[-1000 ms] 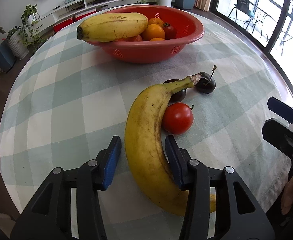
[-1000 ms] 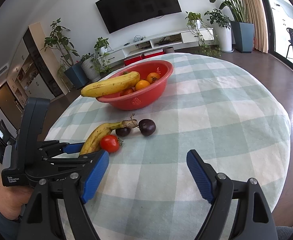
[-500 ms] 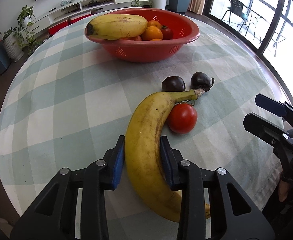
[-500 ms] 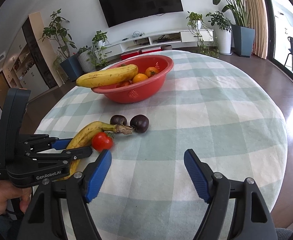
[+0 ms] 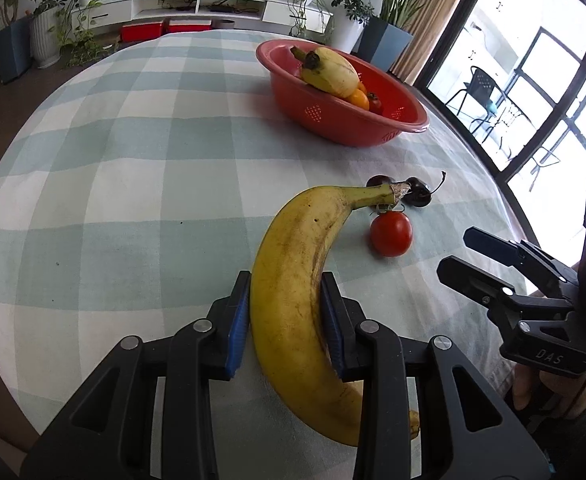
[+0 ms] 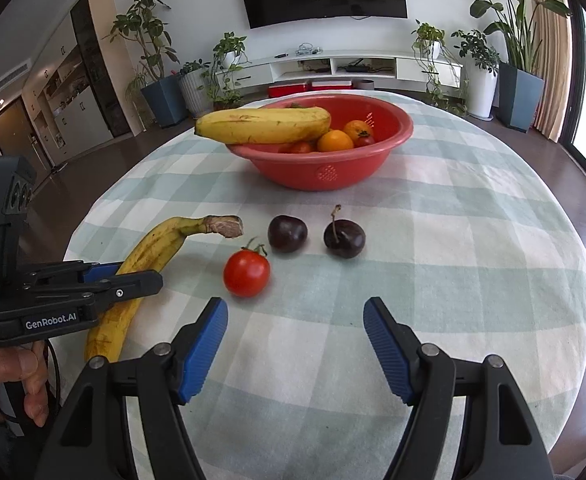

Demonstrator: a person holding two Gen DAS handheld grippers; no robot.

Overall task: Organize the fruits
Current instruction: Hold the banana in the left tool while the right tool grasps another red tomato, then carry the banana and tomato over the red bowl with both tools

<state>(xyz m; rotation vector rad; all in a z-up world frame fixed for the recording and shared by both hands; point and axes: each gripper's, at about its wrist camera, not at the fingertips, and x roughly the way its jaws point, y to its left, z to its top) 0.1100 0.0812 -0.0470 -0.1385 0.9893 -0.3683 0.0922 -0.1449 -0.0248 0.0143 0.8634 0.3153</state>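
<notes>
The left gripper (image 5: 285,316) clamps the banana (image 5: 297,280) near the table's (image 6: 493,280) front edge; the right gripper (image 6: 295,344), jaws closing on nothing, hovers before the tomato (image 6: 247,273) (bare cloth rightward).

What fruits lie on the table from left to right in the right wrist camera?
Banana → tomato → stemless cherry → cherry with stem.

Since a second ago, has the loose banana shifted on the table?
Yes. The banana has swung: its stem, earlier overlapping the two dark fruits, now lies beside the left one, clear of both.
</notes>
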